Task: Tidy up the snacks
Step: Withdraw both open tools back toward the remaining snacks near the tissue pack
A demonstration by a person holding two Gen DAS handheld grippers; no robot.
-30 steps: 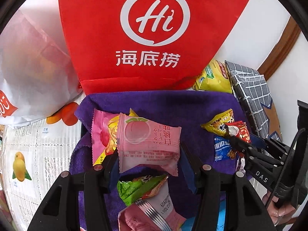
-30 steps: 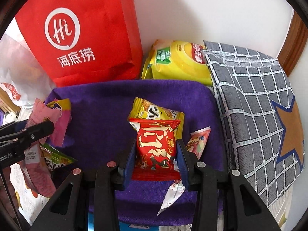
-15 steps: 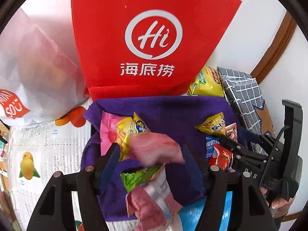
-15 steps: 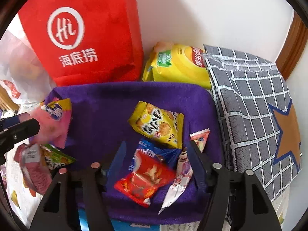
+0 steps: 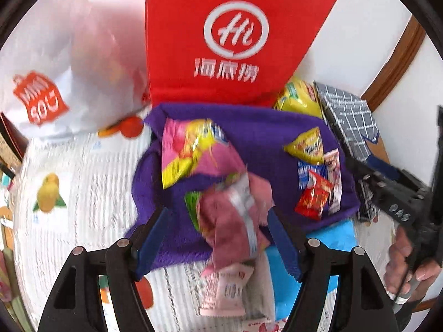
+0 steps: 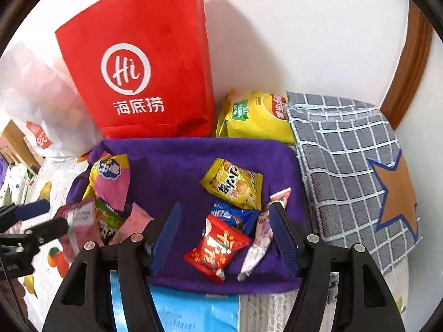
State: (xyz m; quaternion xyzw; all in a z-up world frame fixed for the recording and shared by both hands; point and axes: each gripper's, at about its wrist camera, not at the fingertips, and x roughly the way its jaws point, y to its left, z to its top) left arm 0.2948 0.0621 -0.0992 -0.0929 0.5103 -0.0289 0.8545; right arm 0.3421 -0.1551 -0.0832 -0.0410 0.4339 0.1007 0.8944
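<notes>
A purple cloth (image 6: pixel 177 171) lies on the table with two heaps of snack packets. The left heap holds pink packets (image 5: pixel 229 221), a yellow-and-pink packet (image 5: pixel 191 149) and a green one (image 6: pixel 106 218). The right heap holds a red packet (image 6: pixel 218 249), a blue one (image 6: pixel 235 215), a yellow one (image 6: pixel 235 182) and a long white stick pack (image 6: pixel 257 246). My left gripper (image 5: pixel 216 232) is open and empty above the left heap. My right gripper (image 6: pixel 224 235) is open and empty, its jaws either side of the red packet. The right heap also shows in the left wrist view (image 5: pixel 315 193).
A red paper bag (image 6: pixel 144 77) stands behind the cloth, a white plastic bag (image 5: pixel 55 83) to its left. A yellow chip bag (image 6: pixel 254 116) and a grey checked cloth with a star (image 6: pixel 354 171) lie at the right. Blue packaging (image 6: pixel 191 312) lies at the front.
Both grippers opened and pulled back. The left let go of a pink packet onto the left heap. The right let go of the red packet, which lies on the right heap.
</notes>
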